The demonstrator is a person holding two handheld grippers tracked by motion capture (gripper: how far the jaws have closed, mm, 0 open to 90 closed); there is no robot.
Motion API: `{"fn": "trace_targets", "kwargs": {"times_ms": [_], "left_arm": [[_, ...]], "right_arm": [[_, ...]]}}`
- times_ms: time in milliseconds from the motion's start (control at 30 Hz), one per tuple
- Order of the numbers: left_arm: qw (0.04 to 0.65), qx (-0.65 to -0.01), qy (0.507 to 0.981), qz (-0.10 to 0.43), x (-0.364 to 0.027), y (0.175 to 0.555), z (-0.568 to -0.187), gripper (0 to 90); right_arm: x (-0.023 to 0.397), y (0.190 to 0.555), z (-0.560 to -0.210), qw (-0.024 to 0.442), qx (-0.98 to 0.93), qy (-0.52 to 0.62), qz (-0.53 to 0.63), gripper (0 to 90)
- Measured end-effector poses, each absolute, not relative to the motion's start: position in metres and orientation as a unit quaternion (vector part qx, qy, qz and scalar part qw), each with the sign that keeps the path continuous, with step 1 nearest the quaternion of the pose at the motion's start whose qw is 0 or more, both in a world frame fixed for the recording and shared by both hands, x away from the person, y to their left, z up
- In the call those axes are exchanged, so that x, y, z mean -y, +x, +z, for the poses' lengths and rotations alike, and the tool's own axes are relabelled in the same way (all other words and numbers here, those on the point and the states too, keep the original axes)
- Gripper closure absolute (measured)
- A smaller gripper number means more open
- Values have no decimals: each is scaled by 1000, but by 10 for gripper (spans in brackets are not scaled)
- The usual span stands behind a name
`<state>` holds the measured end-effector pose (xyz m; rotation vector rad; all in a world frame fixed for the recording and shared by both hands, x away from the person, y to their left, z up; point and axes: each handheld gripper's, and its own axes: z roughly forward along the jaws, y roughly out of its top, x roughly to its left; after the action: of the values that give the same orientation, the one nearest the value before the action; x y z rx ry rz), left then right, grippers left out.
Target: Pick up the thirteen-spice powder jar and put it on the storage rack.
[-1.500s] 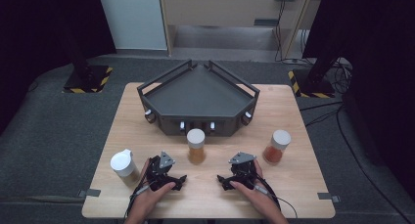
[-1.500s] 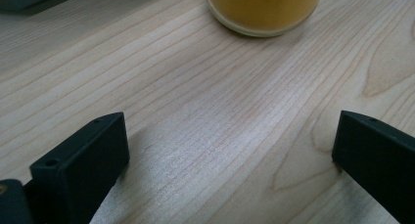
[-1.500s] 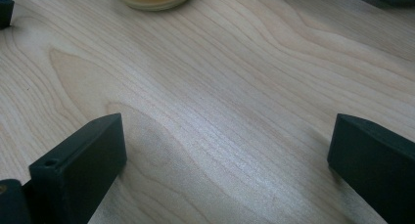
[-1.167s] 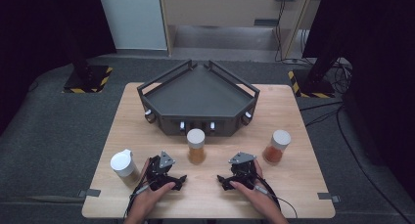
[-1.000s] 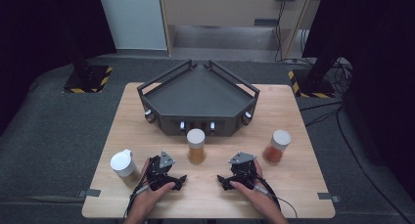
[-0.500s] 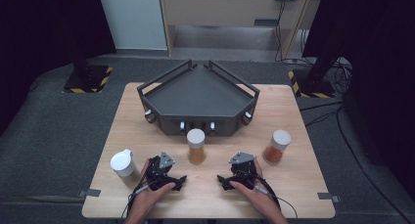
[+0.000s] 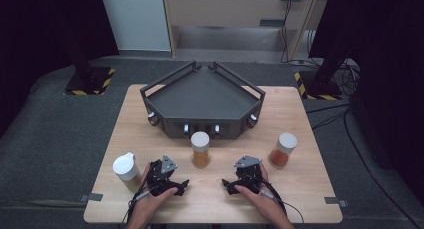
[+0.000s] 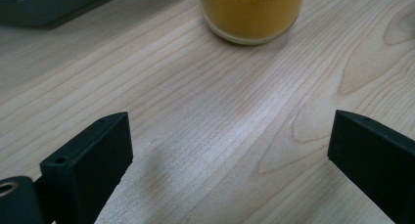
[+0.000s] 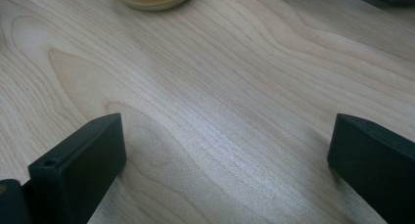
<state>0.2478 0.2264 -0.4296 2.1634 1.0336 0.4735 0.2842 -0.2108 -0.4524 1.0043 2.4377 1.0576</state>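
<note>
The left tongs (image 7: 176, 185) rest low on the pale wooden desk (image 7: 300, 114), jaws spread wide with nothing between them, and the right tongs (image 7: 231, 184) mirror them, equally agape and empty. Both point inward toward the clear glass jar of yellow-orange powder with a white lid (image 7: 200, 149), which stands between and just ahead of them, likely so either can reach it. A white lidded jar (image 7: 126, 168) stands just beside the left hand (image 7: 150, 201), a white-capped jar of red-orange powder (image 7: 282, 150) near the right tongs. Behind the jars sits a dark grey corner-shaped metal tray (image 7: 200, 96), probably their destination.
</note>
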Motion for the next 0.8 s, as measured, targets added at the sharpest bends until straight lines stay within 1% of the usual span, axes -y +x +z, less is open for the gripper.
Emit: {"fn": "trace_targets", "kwargs": {"times_ms": [500, 800], "left_arm": [[337, -395, 831, 199, -221, 237, -399, 16], [339, -381, 835, 206, -215, 235, -381, 15]], "right_arm": [[211, 284, -453, 151, -848, 350, 368, 10], [210, 284, -452, 151, -848, 351, 368, 10]]}}
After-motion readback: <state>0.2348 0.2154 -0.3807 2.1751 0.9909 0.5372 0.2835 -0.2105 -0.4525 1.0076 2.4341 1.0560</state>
